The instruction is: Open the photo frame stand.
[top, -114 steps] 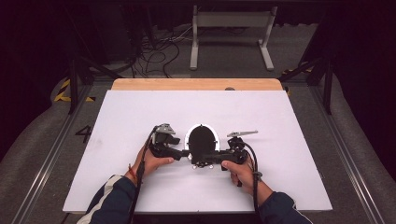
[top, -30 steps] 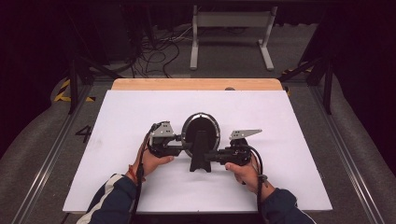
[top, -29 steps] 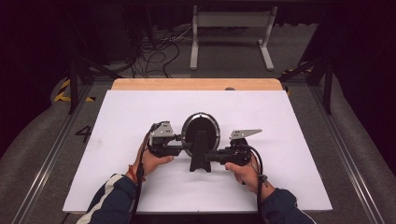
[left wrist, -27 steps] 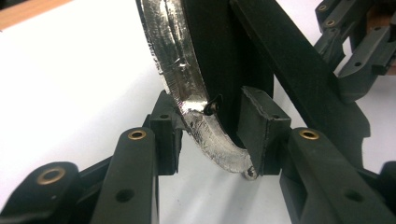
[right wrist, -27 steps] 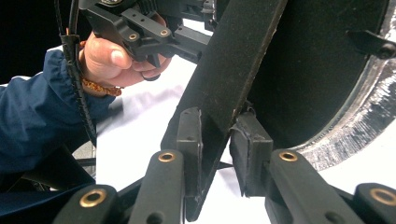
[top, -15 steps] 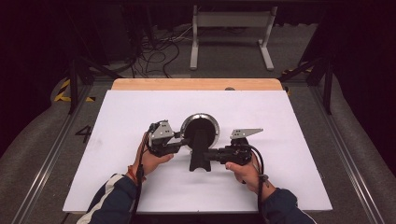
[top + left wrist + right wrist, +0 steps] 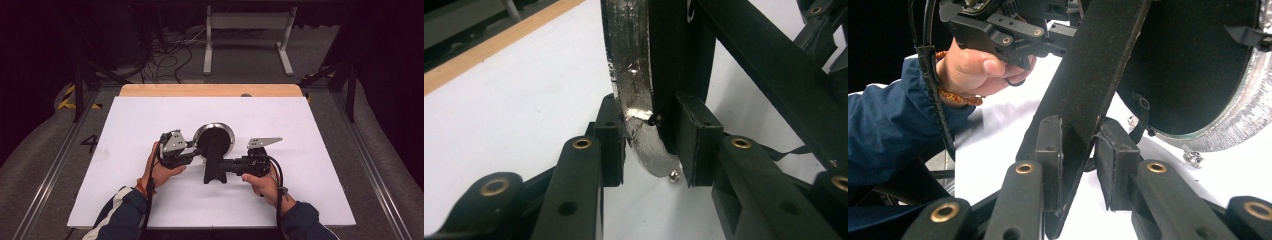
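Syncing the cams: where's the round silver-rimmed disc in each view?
High view: disc at table centre, between the grippers.
Left gripper view: its silver rim at top centre, between the jaws.
Right gripper view: upper right, dark face, silver edge.
Shared landmark: black stand bar on the disc.

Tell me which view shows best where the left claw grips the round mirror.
The left gripper view: the left claw pinches the silvery rim of the mirror up close. The high view shows the whole mirror, small. The right gripper view shows its dark back.
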The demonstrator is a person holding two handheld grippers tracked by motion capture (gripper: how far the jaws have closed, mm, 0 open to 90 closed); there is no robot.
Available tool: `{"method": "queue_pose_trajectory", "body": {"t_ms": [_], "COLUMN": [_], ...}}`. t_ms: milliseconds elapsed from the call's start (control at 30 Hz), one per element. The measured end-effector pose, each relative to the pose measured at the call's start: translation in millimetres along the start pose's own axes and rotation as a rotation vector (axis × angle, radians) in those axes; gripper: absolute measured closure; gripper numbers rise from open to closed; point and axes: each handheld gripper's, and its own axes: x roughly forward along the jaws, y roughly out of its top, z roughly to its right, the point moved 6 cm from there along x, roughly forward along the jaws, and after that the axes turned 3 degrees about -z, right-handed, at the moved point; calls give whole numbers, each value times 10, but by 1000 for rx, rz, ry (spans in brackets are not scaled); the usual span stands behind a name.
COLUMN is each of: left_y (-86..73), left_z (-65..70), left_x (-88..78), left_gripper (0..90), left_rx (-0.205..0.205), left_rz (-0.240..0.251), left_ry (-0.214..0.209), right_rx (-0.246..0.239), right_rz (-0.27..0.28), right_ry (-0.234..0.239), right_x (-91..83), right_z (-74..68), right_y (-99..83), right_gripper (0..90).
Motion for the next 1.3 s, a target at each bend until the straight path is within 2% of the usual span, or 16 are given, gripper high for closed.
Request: {"method": "queue_pose_trajectory", "body": {"t_ms": [133, 300, 367, 567, 833, 1100, 1300], "left_y": [-27, -48, -72, -129, -105, -82, -69], "left_z": [13, 33, 61, 100, 116, 82, 66], "left_x": [19, 41, 75, 163, 195, 240, 247], "left_gripper": [655, 654, 651, 678, 673, 679, 689], "left_rx": [-18, -19, -7, 25, 61, 69, 80], "left_rz": [0, -13, -29, -83, -80, -79, -75], "left_ry": [-50, -83, -89, -57, 2, 62, 80], "right_rx": [-1, -3, -4, -7, -5, 1, 1], "right_rz": [-2, -1, -1, -7, -3, -4, -6], "right_ry": [5, 4, 2, 4, -8, -46, -76], "right_x": [1, 3, 3, 13, -17, -16, -1], "right_z": [-4, 1, 3, -9, 13, 58, 107], "right_y": [-12, -19, -19, -28, -20, -21, -27], "right_gripper": [743, 752, 761, 777, 769, 771, 775]}}
